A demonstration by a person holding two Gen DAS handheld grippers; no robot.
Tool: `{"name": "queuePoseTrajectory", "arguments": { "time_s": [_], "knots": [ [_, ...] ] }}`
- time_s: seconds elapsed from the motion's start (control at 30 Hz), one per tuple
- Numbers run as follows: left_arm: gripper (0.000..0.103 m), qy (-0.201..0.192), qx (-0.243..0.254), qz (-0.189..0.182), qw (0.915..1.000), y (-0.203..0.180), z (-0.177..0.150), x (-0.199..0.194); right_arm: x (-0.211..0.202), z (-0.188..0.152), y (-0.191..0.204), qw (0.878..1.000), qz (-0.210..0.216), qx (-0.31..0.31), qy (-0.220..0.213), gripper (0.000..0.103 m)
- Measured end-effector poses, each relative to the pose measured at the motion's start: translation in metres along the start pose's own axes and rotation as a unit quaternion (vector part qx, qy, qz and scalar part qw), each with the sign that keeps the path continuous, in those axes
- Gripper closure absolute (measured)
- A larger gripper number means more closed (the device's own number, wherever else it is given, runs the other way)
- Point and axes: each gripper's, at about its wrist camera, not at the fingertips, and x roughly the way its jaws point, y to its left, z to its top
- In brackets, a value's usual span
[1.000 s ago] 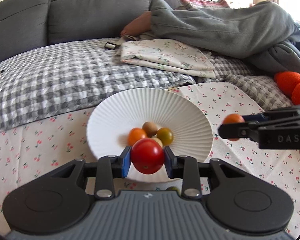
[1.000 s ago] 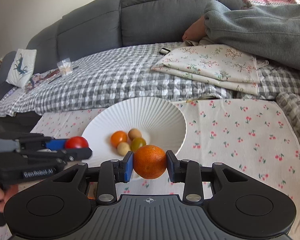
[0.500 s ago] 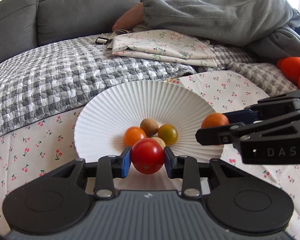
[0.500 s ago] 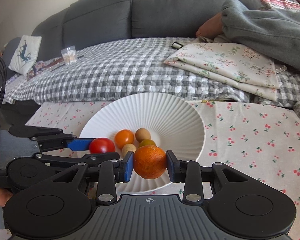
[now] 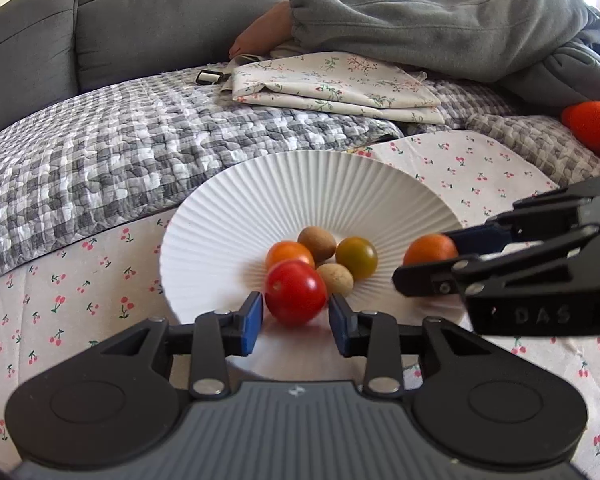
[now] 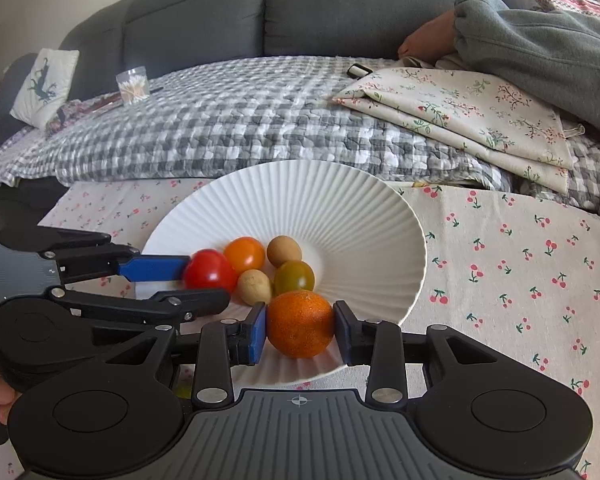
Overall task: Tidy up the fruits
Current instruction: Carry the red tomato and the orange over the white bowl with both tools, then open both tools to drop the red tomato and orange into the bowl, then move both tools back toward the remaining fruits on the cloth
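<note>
The left tongs (image 5: 295,318) stand a little open around a red tomato (image 5: 295,298): there is a thin gap on each side between the tomato and the blue pads, so it sits loose between them over the near rim of the white ribbed plate (image 5: 259,200). From the right wrist view the same tomato (image 6: 209,270) lies against one blue pad, though whether the pad presses on it cannot be told.

The right tongs (image 6: 300,334) are closed on an orange (image 6: 300,322), both pads touching its sides, and hold it over the near edge of the plate (image 6: 360,216). Seen from the left tongs, the orange (image 5: 430,250) is to the right of them.

Just ahead of both tongs, in the middle of the plate, lie an orange tomato (image 5: 289,254), a brown fruit (image 5: 316,243), a green-yellow tomato (image 5: 356,257) and a pale fruit (image 5: 336,278), bunched together. The plate rests on a cherry-print cloth (image 6: 520,272).
</note>
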Motion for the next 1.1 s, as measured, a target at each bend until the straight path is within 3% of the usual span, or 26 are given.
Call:
{"name": "queuePoseTrajectory", "arguments": {
  "time_s": [0.33, 0.7, 0.9, 1.0, 1.1],
  "knots": [
    [0.046, -0.008, -0.008, 0.002, 0.9999, 0.007, -0.002, -0.012, -0.012, 0.004, -0.015, 0.999, -0.007, 0.033, -0.023, 0.066],
    [0.04, -0.002, -0.017, 0.011, 0.9998, 0.012, -0.006, -0.037, -0.024, 0.001, -0.016, 0.998, -0.006, 0.054, -0.02, 0.065],
    [0.035, 0.001, -0.016, 0.015, 0.9998, 0.006, -0.009, -0.053, -0.042, -0.002, -0.01, 0.998, 0.006, 0.064, -0.023, 0.057],
    [0.031, 0.003, -0.024, 0.008, 0.9997, 0.004, -0.012, -0.064, -0.05, -0.007, -0.007, 0.997, 0.017, 0.074, -0.016, 0.047],
    [0.026, 0.004, -0.035, 0.004, 0.9994, 0.004, -0.017, -0.079, -0.059, -0.009, -0.005, 0.996, 0.029, 0.08, -0.011, 0.031]
  ]
}}
